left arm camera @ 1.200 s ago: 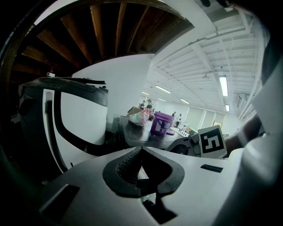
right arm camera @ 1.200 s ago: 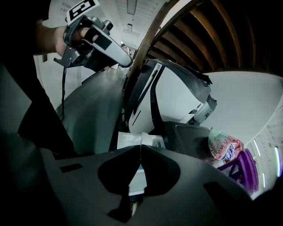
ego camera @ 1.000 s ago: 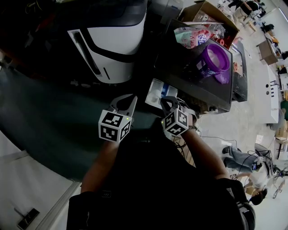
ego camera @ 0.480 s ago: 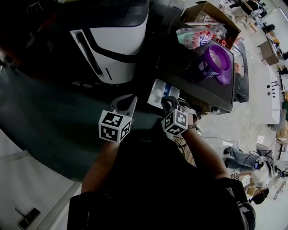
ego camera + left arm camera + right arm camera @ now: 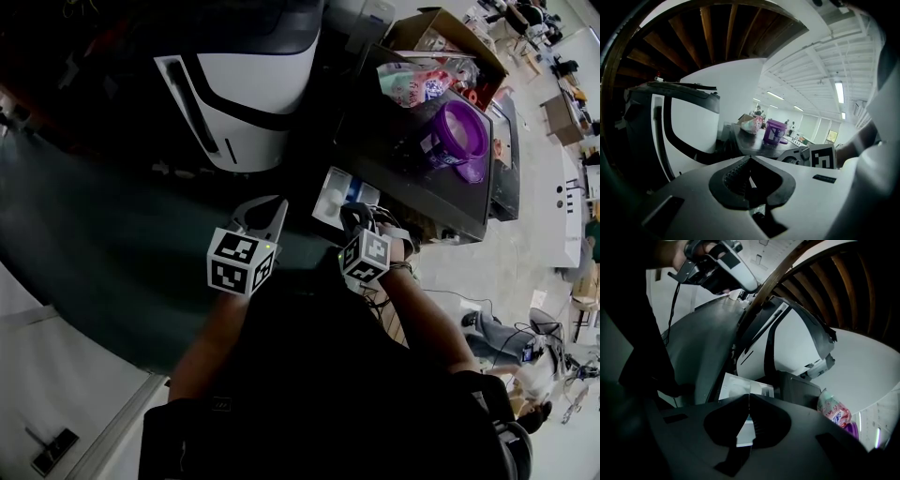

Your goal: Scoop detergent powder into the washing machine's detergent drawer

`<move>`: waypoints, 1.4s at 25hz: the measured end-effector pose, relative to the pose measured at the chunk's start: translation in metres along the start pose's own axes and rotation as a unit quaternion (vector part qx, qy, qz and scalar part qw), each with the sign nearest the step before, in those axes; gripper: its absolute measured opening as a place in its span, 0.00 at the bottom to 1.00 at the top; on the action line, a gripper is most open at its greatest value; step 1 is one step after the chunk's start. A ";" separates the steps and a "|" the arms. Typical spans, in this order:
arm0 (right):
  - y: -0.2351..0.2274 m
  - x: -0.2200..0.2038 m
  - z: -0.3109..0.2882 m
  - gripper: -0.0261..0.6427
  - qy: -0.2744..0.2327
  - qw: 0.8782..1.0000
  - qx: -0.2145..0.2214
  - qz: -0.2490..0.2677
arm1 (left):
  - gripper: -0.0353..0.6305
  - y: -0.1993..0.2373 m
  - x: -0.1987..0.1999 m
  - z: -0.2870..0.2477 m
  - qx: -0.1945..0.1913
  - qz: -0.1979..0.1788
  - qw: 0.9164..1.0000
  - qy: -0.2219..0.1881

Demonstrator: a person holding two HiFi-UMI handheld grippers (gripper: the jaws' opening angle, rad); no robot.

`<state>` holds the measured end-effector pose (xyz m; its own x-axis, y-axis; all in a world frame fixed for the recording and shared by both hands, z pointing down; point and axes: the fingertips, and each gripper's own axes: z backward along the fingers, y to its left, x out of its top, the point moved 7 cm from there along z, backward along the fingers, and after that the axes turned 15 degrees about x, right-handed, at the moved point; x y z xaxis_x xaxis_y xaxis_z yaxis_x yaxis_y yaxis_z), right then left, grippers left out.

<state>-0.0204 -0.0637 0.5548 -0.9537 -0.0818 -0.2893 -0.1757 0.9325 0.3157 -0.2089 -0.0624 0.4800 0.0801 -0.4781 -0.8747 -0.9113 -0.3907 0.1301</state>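
Observation:
A purple detergent tub (image 5: 457, 134) stands open on a dark cabinet top (image 5: 394, 159); it also shows in the left gripper view (image 5: 775, 132). The white detergent drawer (image 5: 339, 195) sticks out below that cabinet's near edge, and it lies just past the jaw tips in the right gripper view (image 5: 740, 388). My left gripper (image 5: 277, 202) hovers shut and empty to the left of the drawer. My right gripper (image 5: 351, 212) is shut too, with nothing in it, right at the drawer's near side. No scoop is visible.
A white and black appliance (image 5: 246, 89) stands at the upper left. A pink and green bag (image 5: 420, 80) and a cardboard box (image 5: 448, 28) sit behind the tub. Cables hang below the right gripper. People are far off at the right.
The head view has drifted a little, so the cabinet and appliance sit slightly more to the right. Both grippers keep their places and stay shut.

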 end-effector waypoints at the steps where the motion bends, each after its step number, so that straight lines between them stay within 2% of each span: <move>1: 0.001 0.001 -0.001 0.07 0.004 1.000 -0.001 0.010 | 0.06 0.001 -0.001 0.000 0.001 0.001 1.000 0.000; 10: -0.005 0.007 0.001 0.07 0.017 0.999 -0.024 0.037 | 0.06 0.006 0.000 0.000 0.002 0.001 1.000 -0.002; 17: 0.000 0.008 -0.001 0.07 0.015 1.000 0.007 0.018 | 0.06 0.007 -0.001 0.002 -0.005 0.001 1.000 -0.004; 24: -0.001 0.011 0.004 0.07 0.012 1.000 -0.005 -0.002 | 0.06 0.012 -0.005 0.010 -0.011 0.001 1.000 -0.006; 29: -0.007 0.013 0.018 0.07 -0.035 0.995 -0.010 -0.093 | 0.06 0.019 -0.005 0.019 -0.014 -0.001 1.000 -0.010; 35: -0.017 0.008 0.035 0.07 -0.092 0.980 -0.007 -0.176 | 0.06 0.019 0.000 0.018 -0.021 -0.010 1.000 -0.012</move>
<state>-0.0166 -0.0673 0.5152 -0.7738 -0.3319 -0.5395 -0.4906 0.8528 0.1790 -0.2332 -0.0558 0.4740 0.0884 -0.4509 -0.8882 -0.8914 -0.4338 0.1315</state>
